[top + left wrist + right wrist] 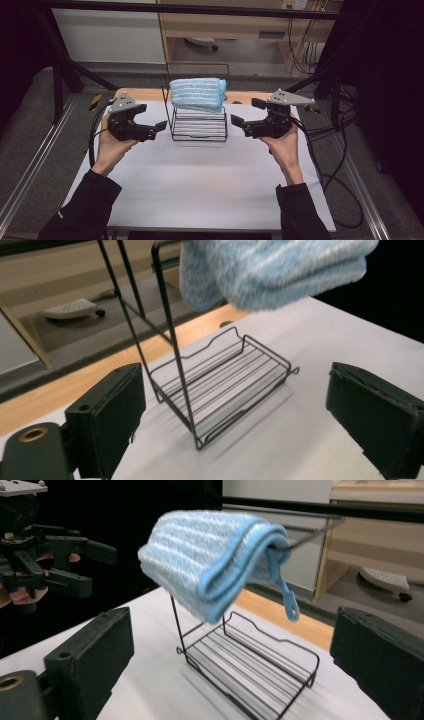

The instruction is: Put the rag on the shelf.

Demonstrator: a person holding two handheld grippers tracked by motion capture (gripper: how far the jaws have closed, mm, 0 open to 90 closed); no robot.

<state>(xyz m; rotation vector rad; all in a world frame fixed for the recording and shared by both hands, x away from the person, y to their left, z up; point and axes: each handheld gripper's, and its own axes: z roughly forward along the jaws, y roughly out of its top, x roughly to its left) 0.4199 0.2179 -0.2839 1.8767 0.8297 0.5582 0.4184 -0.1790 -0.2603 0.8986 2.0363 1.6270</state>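
A folded light-blue striped towel (198, 94) hangs over the top bar of a black wire rack (199, 128) that stands at the far middle of the white table (200, 180). My left gripper (159, 125) hovers just left of the rack, open and empty. To the rack's right my right gripper (241, 114) is held open too, with nothing between its jaws. In the left gripper view the towel (275, 270) is above the rack's tray (225, 385). In the right gripper view the towel (210, 560) drapes over the rack (250, 670), with the left gripper (97, 565) behind it.
The table's wooden far edge (145, 95) lies behind the rack. A black metal frame (65, 65) surrounds the table, and cables (330, 170) trail off the right side. Bare white surface stretches from the rack toward me.
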